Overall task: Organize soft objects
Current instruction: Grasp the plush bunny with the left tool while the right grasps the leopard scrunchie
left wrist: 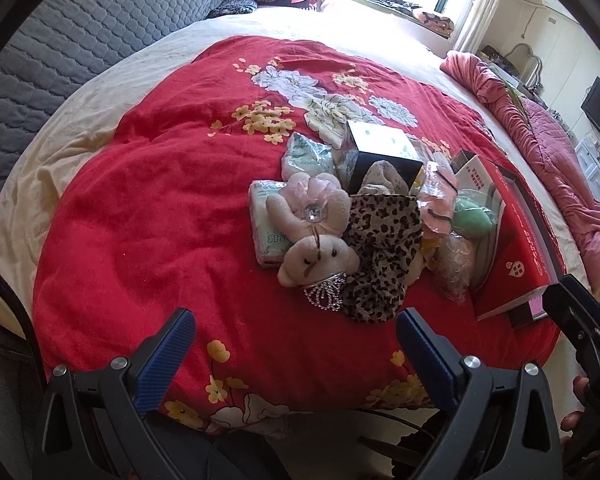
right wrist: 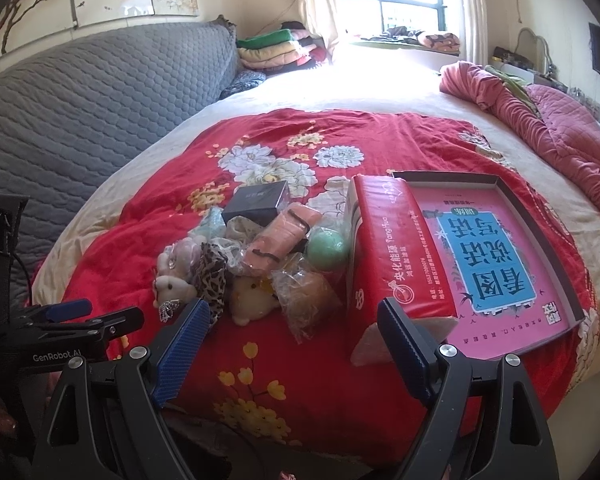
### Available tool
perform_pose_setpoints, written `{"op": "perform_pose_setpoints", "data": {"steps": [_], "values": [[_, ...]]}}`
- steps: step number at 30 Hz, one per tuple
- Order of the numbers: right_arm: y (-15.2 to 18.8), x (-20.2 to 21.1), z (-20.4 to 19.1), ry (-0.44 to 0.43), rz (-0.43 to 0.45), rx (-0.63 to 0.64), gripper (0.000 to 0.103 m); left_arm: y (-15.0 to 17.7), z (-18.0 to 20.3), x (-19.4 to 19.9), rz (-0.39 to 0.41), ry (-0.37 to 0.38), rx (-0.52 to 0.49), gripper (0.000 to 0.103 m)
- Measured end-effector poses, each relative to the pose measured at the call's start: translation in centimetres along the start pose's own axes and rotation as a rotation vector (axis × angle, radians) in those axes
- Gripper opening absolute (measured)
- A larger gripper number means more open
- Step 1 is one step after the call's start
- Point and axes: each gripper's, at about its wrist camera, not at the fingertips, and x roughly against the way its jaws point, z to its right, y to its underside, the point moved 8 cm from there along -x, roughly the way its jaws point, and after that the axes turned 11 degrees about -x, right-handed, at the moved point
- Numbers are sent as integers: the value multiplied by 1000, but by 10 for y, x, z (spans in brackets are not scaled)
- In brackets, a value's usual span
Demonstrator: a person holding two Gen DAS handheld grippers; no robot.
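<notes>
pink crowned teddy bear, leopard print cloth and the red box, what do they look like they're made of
The pink crowned teddy bear looks like short matte plush, fuzzy at the edges, with a shiny gem and a glittery crown. The leopard print cloth seems thin woven fabric, crumpled into soft folds. The red box looks like glossy printed cardboard, with sharp edges and an open end flap.

Sunlit window (right wrist: 388, 0) behind bed (right wrist: 340, 92), grey headboard (right wrist: 100, 92).

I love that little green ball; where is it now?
The green ball sits on the red blanket, in the pile's right side, against the red box and beside the peach roll.
</notes>
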Motion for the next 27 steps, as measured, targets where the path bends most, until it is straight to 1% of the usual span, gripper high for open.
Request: {"op": "perform_pose_setpoints", "data": {"steps": [5, 8, 10, 11, 14, 17, 19, 21, 22, 24, 27], "values": [[-3, -14, -8, -18, -22, 16, 86, -3, -9, -14, -24, 35, 34, 99], [-4, -24, -17, -32, -38, 37, 86, -13, -11, -24, -26, 64, 59, 94], [-5, -32, -23, -40, -49, 50, 86, -21, -10, -32, -26, 103, 77, 88], [-4, -36, -26, -40, -54, 59, 86, -25, -9, -35, -26, 119, 79, 88], [-3, -48, -33, -32, -69, 99, 86, -35, -5, -46, -36, 128, 68, 85], [-1, -56, -36, -26, -86, 104, 86, -42, -1, -56, -50, 146, 59, 77], [0, -61, -38, -37, -99, 103, 86, -43, 2, -63, -69, 154, 52, 72], [2, -66, -40, -35, -107, 111, 86, -44, 3, -68, -79, 152, 47, 71], [3, -70, -42, -34, -115, 115, 86, -44, 1, -71, -83, 138, 47, 66], [3, -77, -43, -33, -129, 113, 86, -44, -2, -75, -82, 137, 57, 62], [4, -85, -49, -71, -160, 91, 87, -44, -9, -77, -76, 174, 79, 51]]}}
